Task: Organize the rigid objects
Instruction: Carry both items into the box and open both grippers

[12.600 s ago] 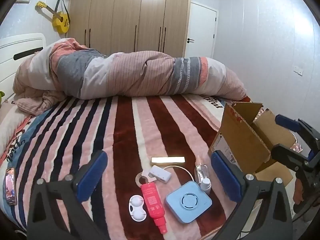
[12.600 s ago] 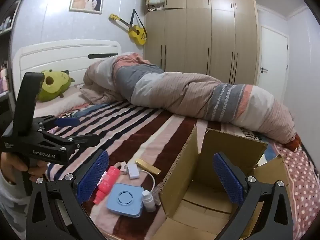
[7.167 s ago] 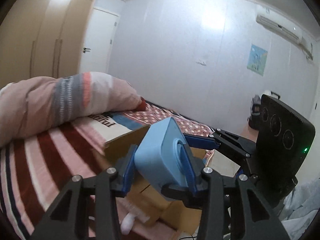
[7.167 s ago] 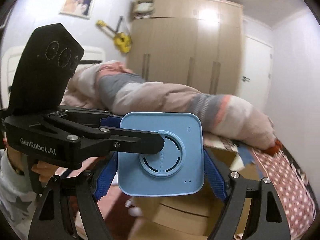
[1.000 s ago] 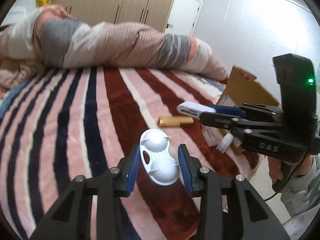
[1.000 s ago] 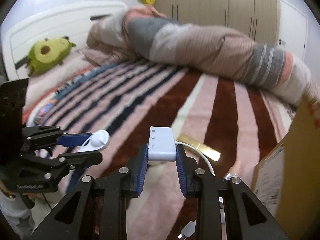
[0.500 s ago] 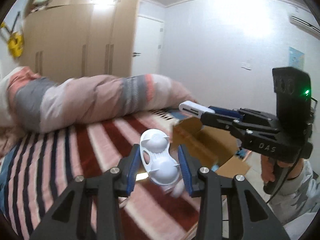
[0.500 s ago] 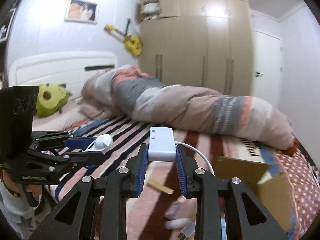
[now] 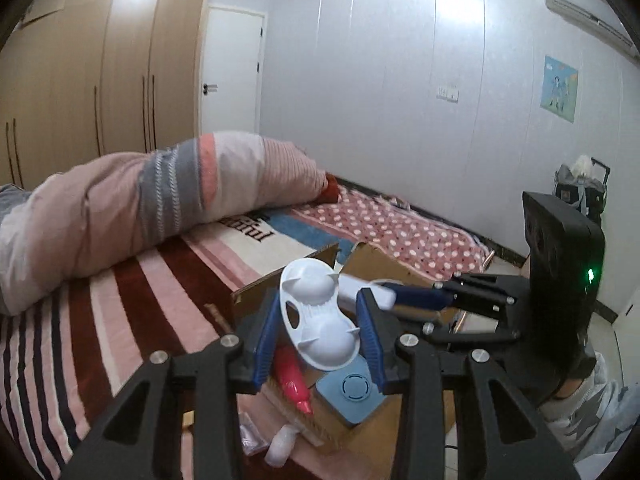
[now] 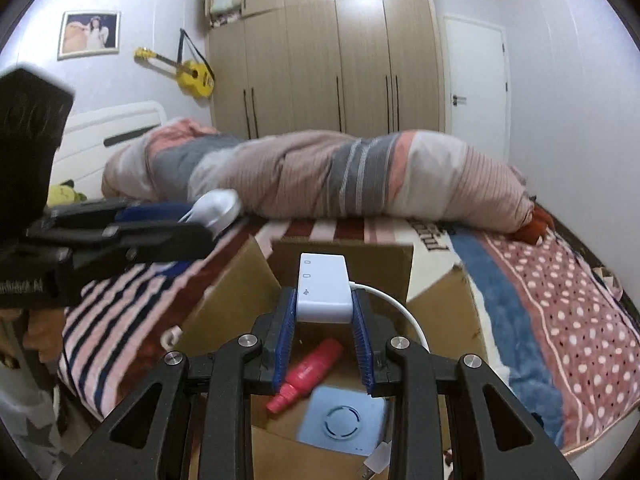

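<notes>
My left gripper (image 9: 318, 328) is shut on a white double-cup case (image 9: 316, 320) and holds it above the open cardboard box (image 9: 256, 292). My right gripper (image 10: 323, 320) is shut on a white USB adapter (image 10: 323, 286) with a white cable, also above the box (image 10: 236, 300). Inside the box lie a pink bottle (image 10: 310, 374) and a blue square device (image 10: 344, 416); both also show in the left wrist view, the bottle (image 9: 292, 380) and the device (image 9: 352, 392). The left gripper with the case (image 10: 214, 206) shows at the left of the right wrist view.
The box stands on a striped bed (image 9: 100, 340) beside a rolled quilt (image 10: 320, 172). A small clear bottle with a white cap (image 9: 280, 444) lies on the bed by the box. A small white ring (image 10: 172, 336) lies left of the box. Wardrobe and door stand behind.
Both grippers have swung from over the bed to above the box, still holding their objects. The box's inside with the pink bottle and blue device has come into view.
</notes>
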